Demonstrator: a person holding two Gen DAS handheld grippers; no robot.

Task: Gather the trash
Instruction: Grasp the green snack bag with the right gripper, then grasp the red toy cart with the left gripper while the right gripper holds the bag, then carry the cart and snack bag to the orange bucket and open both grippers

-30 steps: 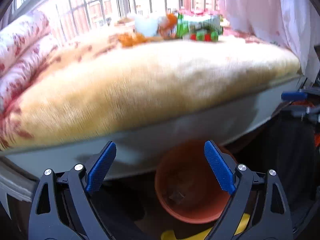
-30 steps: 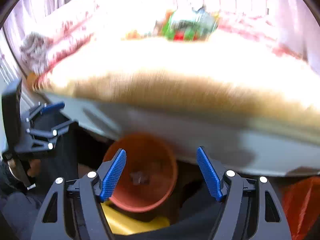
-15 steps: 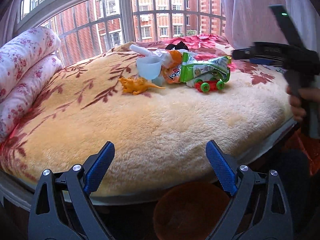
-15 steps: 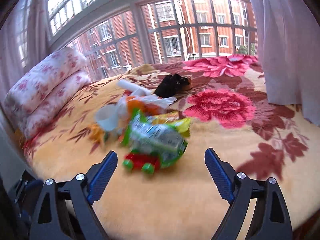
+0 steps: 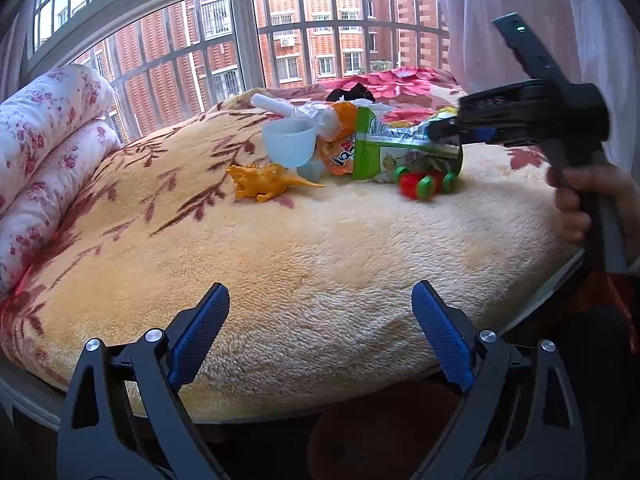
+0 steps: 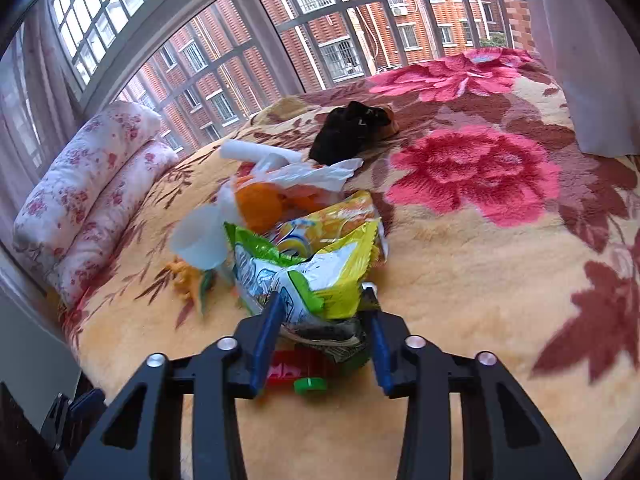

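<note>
The right gripper is closing on the near end of the green snack bag; its blue ribbed pads flank the crumpled foil and press it on both sides. In the left wrist view the same gripper pinches the bag's right edge, with a hand around its handle. The left gripper stands wide apart and holds nothing, over the near edge of the blanket. The bag is glossy, creased film, green and white with a yellow side, and lies on the bed in a small heap, partly over a red toy car with green wheels. Beside it are a translucent plastic cup, an orange wrapper, crumpled white tissue, a white paper roll and a hard orange toy dinosaur. A black cloth item lies further back. The blanket is deep plush, yellow with brown leaves and pink flowers. Rolled floral bedding lies on the left. Half a second earlier the right jaws were spread wide and short of the bag, which lay flatter; now its end is pulled up between them. The left gripper's view is almost unchanged.
</note>
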